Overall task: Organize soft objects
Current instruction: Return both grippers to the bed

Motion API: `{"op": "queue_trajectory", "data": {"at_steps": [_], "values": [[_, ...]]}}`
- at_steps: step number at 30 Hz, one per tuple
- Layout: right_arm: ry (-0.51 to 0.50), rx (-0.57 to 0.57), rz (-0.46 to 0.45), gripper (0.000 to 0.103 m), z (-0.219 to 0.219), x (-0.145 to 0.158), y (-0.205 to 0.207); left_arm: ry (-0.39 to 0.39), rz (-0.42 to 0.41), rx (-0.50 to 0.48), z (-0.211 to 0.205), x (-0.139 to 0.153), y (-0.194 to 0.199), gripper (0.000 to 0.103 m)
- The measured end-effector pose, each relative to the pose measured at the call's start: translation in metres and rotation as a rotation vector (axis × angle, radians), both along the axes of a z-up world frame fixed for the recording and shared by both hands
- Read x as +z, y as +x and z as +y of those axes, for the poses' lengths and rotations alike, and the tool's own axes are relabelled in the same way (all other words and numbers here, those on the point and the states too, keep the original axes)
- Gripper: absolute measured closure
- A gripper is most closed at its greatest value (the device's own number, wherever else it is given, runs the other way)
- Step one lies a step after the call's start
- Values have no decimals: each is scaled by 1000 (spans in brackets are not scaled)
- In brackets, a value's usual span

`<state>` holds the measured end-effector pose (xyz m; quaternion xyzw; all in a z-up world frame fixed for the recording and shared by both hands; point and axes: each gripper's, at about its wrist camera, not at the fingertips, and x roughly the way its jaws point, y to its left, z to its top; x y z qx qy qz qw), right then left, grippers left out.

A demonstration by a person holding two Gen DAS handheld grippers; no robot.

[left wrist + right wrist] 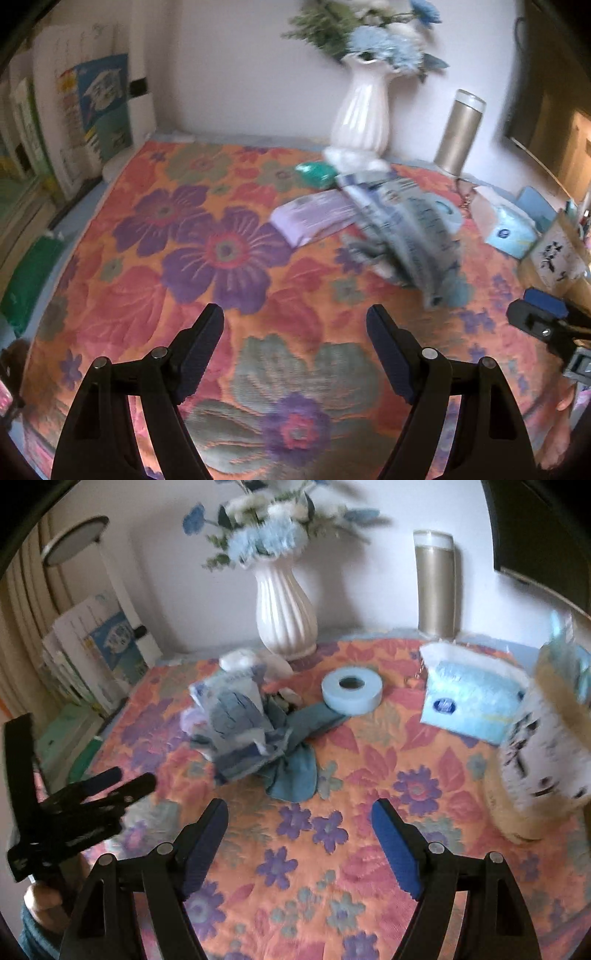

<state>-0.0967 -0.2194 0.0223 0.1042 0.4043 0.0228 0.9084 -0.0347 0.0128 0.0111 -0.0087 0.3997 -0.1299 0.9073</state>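
Left tool (295,332): black fingers with dark blue pads, spread apart, nothing between them, hanging over the bare floral cloth. Right tool (299,827): same build, spread apart, nothing between the pads, also over bare cloth. Each tool shows at the edge of the other's view: the right at the right edge of the left wrist view, the left at the left edge of the right wrist view with a hand under it.

Surface (332,867) is covered by an orange, pink and purple flowered woven cloth.

Task things: a crumpled heap of blue and white soft cloths and packets (243,731) lies mid-surface, ahead of both tools and apart from them. A teal-blue cloth piece (295,771) spills out of the heap's near side. A pale blue roll of tape-like material (351,694) lies flat just behind the heap, touching a blue strip. A lilac flat soft packet (314,218) lies beside the heap on its left, with a small teal green item (317,175) behind it.

A light blue tissue pack (469,709) sits at right, next to a tan paper bag with black print (543,760). At the back by the wall stand a white ribbed vase with blue and white flowers (284,616) and a gold cylindrical flask with a white cap (436,583). Stacked books and papers (92,110) stand left. Both views are motion-blurred.
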Motion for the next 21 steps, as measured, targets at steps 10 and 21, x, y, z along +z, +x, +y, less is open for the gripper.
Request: {"op": "queue_trajectory", "data": {"at_steps": [10, 21], "values": [[-5, -71, 84, 20, -9, -31, 16, -40, 16, 10, 6, -5, 6, 24], [-69, -69, 93, 15, 2, -31, 16, -48, 19, 7, 7, -5, 6, 23]]}}
